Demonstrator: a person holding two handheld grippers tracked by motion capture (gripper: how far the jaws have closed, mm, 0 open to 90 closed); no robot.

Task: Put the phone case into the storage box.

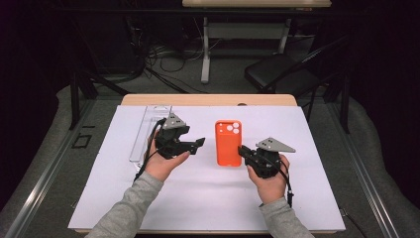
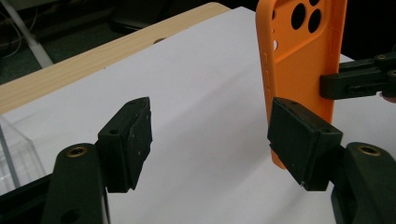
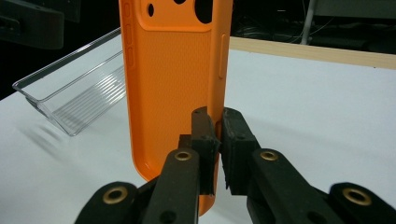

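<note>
An orange phone case [image 1: 228, 143] rests back up in the middle of the white sheet [image 1: 208, 198], its camera holes at the far end. My right gripper [image 1: 242, 150] is shut on the case's right side wall near the near end. In the right gripper view its jaws [image 3: 220, 135] pinch that thin wall of the case [image 3: 173, 70]. My left gripper [image 1: 200, 144] hovers just left of the case, open. In the left gripper view nothing sits between its jaws [image 2: 212, 126], and the case [image 2: 299, 60] shows behind the right-hand jaw.
A clear plastic tray [image 1: 148, 131] lies on the sheet at the far left, behind my left hand; it is also in the right gripper view [image 3: 74, 98]. The wooden table edge [image 1: 208, 99] runs along the back. A chair and cables sit on the floor beyond.
</note>
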